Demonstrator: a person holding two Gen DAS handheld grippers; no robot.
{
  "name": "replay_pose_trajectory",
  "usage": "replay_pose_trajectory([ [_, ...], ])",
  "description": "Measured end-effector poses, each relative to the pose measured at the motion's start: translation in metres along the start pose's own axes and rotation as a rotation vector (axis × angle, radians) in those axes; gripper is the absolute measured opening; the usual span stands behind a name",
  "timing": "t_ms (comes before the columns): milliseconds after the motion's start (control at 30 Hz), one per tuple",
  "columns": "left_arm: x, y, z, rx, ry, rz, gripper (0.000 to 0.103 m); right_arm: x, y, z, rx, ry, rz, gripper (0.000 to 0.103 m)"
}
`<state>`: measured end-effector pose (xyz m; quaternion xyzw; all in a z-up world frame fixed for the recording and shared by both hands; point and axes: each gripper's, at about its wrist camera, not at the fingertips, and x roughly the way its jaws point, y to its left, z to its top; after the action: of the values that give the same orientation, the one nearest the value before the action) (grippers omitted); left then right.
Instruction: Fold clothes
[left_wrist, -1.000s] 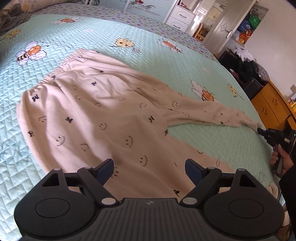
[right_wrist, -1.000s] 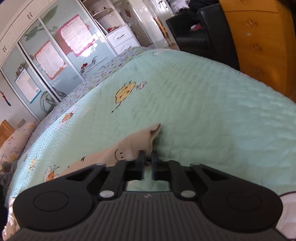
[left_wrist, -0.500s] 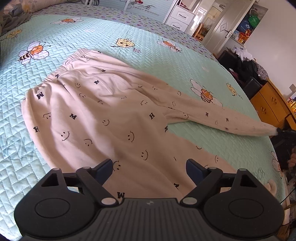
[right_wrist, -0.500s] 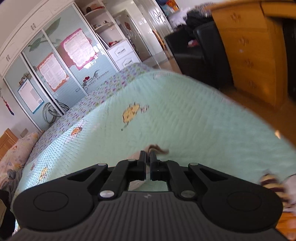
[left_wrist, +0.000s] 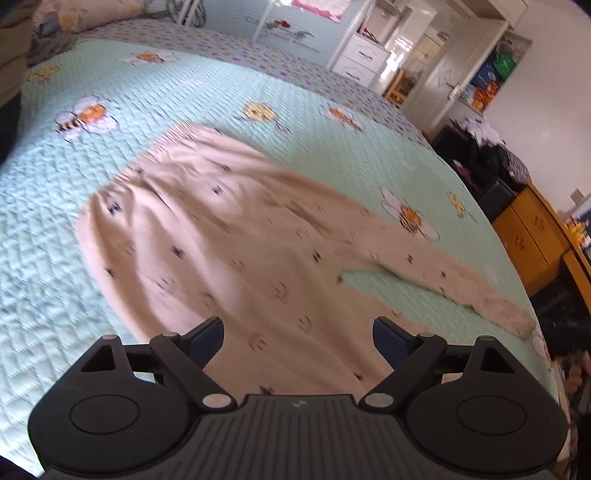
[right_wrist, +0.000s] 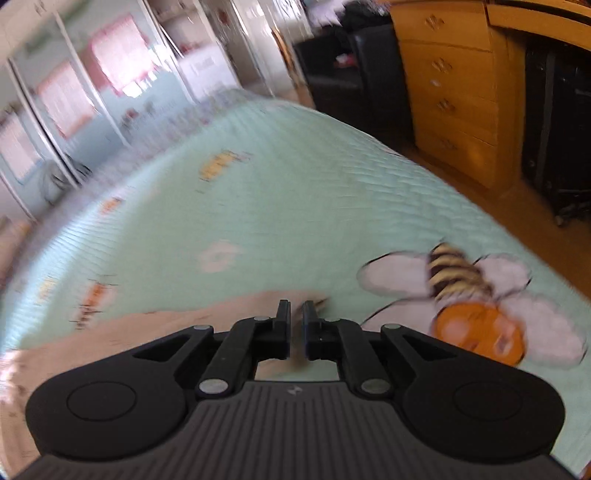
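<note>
right gripper (right_wrist: 295, 314), jaws just eased apart a little, leg cuff (right_wrist: 314, 301) between them; left gripper (left_wrist: 297, 332) spread wide, empty.
pink trousers (left_wrist: 221, 236) flat on the green bee quilt (left_wrist: 184, 92), legs spread toward the bed edge. no fold laid yet; all folding remains.

Ahead of my left fingers a bed (left_wrist: 207, 110) fills the room, its mint quilt printed with bees. Beyond its far edge stand white drawers (left_wrist: 360, 61) and a pale door (left_wrist: 443, 79), bright with daylight. Off to the right of my right fingers is an orange wooden dresser (right_wrist: 454, 85) on a brown floor (right_wrist: 524, 199), with sliding wardrobe doors (right_wrist: 66, 96) far ahead on the left.
</note>
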<state>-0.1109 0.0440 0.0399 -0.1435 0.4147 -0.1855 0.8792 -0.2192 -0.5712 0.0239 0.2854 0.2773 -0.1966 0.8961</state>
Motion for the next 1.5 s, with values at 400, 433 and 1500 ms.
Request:
replay_pose_trajectory([
  [400, -0.026, 0.061, 0.035, 0.056, -0.121, 0.28, 0.096, -0.031, 0.087, -0.088, -0.09, 0.027, 0.283, 0.043],
  [433, -0.027, 0.072, 0.035, 0.038, -0.122, 0.294, 0.096, -0.041, 0.079, -0.088, -0.09, 0.024, 0.262, 0.044],
  [1500, -0.027, 0.108, 0.013, -0.169, -0.131, 0.191, 0.097, -0.056, -0.021, -0.113, 0.046, 0.086, 0.206, 0.009],
])
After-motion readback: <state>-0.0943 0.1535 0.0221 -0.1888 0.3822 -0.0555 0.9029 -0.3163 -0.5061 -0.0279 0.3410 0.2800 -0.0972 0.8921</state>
